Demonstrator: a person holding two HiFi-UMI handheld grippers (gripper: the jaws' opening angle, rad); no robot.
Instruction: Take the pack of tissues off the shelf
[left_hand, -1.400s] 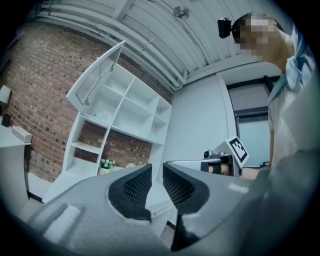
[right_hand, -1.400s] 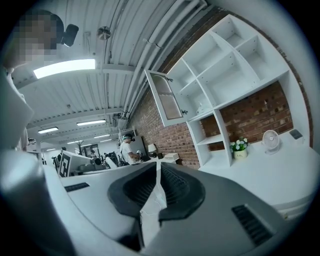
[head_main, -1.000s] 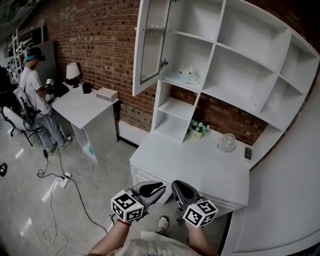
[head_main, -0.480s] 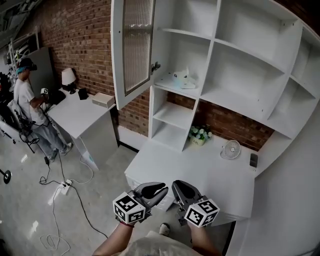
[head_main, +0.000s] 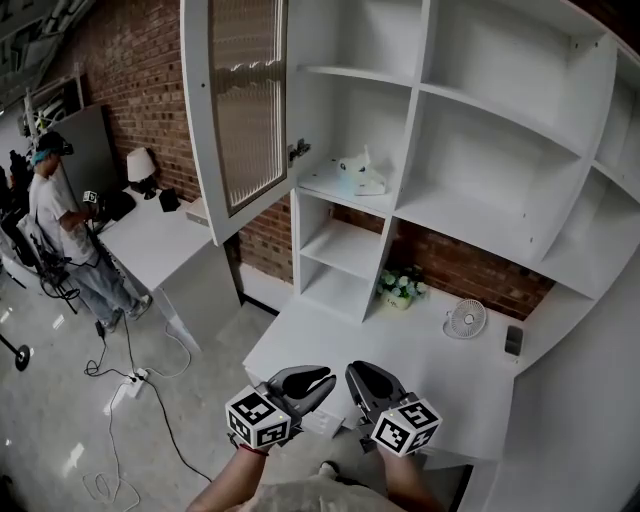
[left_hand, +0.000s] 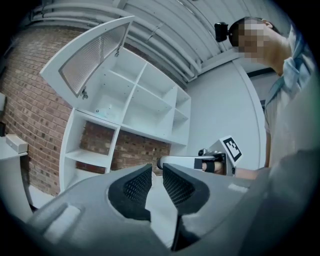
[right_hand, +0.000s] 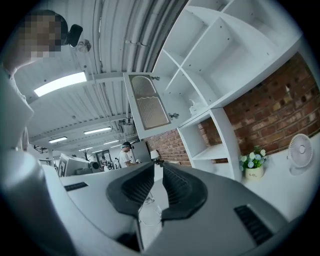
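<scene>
Below the white wooden shelf unit (head_main: 470, 215): left gripper (head_main: 318, 378) jaws slightly apart, empty; right gripper (head_main: 356, 376) jaws have just been opening, empty. Pale soft tissue pack (head_main: 352, 178) lies inside the unit.

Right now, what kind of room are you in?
Probably a studio set up like a home office: a white desk with built-in shelves, a brick wall, and another person working nearby among floor cables.

Even, fairly bright indoor light is falling from the ceiling strip lights (right_hand: 60, 84), leaving only soft grey shading inside the compartments of the white shelf unit (head_main: 500, 140), while small highlights are glinting on the ribbed glass door (head_main: 245, 90). Both gripper views are bending straight lines strongly and fading to black at their corners. The head view is curving more mildly towards its edges.
</scene>
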